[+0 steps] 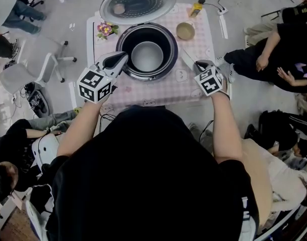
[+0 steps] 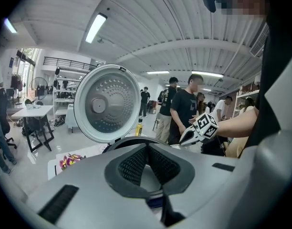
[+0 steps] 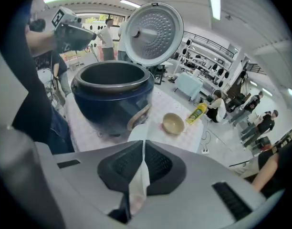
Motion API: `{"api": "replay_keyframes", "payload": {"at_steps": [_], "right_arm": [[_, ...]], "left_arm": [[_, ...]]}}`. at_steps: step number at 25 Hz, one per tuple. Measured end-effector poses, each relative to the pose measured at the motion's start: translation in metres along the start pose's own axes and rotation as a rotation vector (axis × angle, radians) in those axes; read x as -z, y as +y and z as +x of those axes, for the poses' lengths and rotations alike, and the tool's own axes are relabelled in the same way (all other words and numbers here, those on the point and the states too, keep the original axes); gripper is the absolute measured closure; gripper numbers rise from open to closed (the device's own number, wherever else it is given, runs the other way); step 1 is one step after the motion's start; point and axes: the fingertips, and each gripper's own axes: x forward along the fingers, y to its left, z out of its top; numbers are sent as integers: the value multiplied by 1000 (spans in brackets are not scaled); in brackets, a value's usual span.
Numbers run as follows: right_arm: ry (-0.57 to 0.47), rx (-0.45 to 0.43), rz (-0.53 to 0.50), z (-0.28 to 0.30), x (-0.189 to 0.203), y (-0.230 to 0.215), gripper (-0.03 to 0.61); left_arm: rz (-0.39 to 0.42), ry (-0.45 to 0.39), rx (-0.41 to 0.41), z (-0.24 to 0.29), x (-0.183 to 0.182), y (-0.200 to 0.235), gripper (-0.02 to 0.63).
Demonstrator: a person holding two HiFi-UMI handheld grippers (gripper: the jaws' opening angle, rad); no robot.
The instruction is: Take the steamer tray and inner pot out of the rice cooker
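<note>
The dark blue rice cooker [image 1: 147,51] stands on the table with its lid [image 1: 137,3] swung up and back. Its inner pot [image 1: 147,56] shows a dark wall and a pale round bottom. I cannot make out a steamer tray in any view. My left gripper [image 1: 124,57] hovers at the cooker's near-left rim, shut with nothing between its pads [image 2: 146,147]. My right gripper [image 1: 197,64] is low at the cooker's right side, pointing steeply down. It is shut on a thin white strip [image 3: 139,175], which sticks out toward the cooker [image 3: 112,97].
A beige bowl [image 1: 185,31] and a yellow bottle [image 1: 196,7] sit at the table's far right, a small bunch of flowers [image 1: 106,30] at the far left. The pink checked tablecloth [image 1: 158,92] ends close to me. People sit on the floor to both sides.
</note>
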Motion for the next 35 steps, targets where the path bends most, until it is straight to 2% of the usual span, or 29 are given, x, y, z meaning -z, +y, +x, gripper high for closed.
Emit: {"api": "replay_keyframes", "payload": {"at_steps": [6, 16, 23, 32, 35], "right_arm": [[36, -87, 13, 29, 12, 41, 545], [123, -108, 11, 80, 64, 54, 531], [203, -154, 13, 108, 99, 74, 525], [204, -184, 54, 119, 102, 81, 518], [168, -176, 72, 116, 93, 75, 513]], "left_arm": [[-6, 17, -14, -7, 10, 7, 578], [0, 44, -6, -4, 21, 5, 578], [0, 56, -6, 0, 18, 3, 578], [-9, 68, -1, 4, 20, 0, 578], [-10, 62, 0, 3, 20, -1, 578]]}}
